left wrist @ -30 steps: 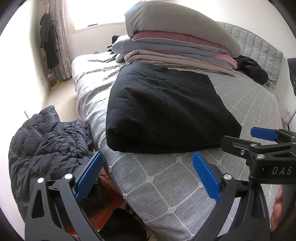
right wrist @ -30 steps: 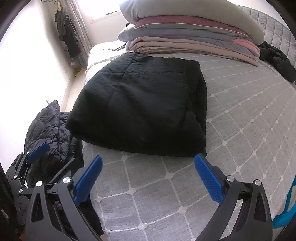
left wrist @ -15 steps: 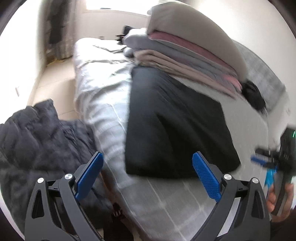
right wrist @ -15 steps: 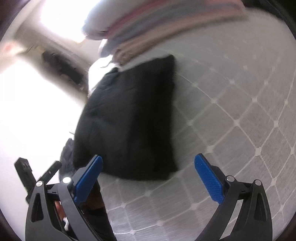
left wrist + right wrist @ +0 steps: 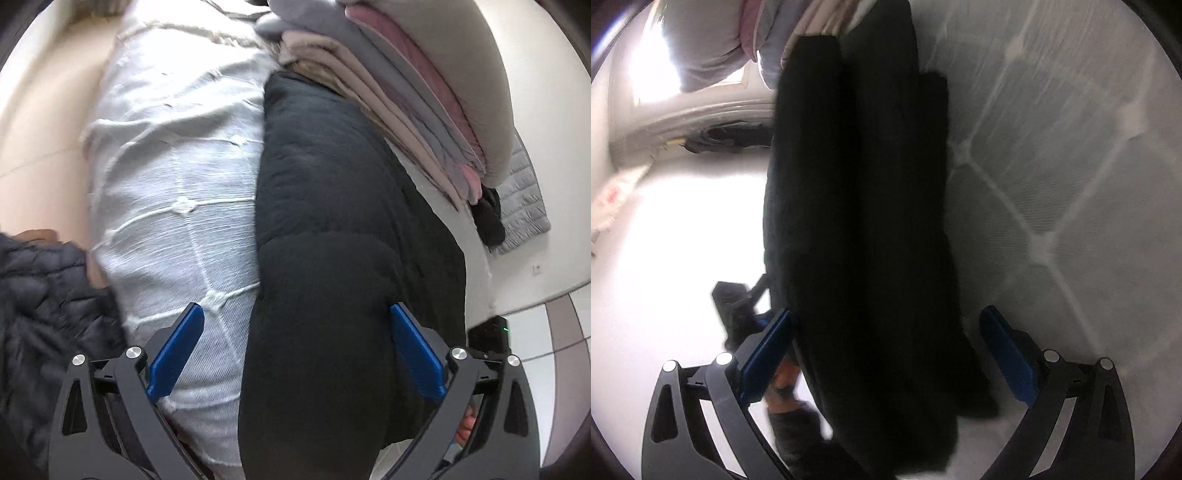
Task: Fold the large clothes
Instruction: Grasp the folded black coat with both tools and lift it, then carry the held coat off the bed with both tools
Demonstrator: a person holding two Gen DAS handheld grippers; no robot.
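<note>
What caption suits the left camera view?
Open left gripper straddling a folded black padded garment on a grey quilted bed.

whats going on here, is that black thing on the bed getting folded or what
A person holds a two-finger tool in each hand, both at the near edge of a folded black quilted garment on the grey bedspread. The left tool and the right tool are both open, each with the thick dark bundle between its fingers, neither one clamped on it. A stack of folded bedding sits just beyond the garment, and a dark puffer jacket lies off the bed's side.
</note>
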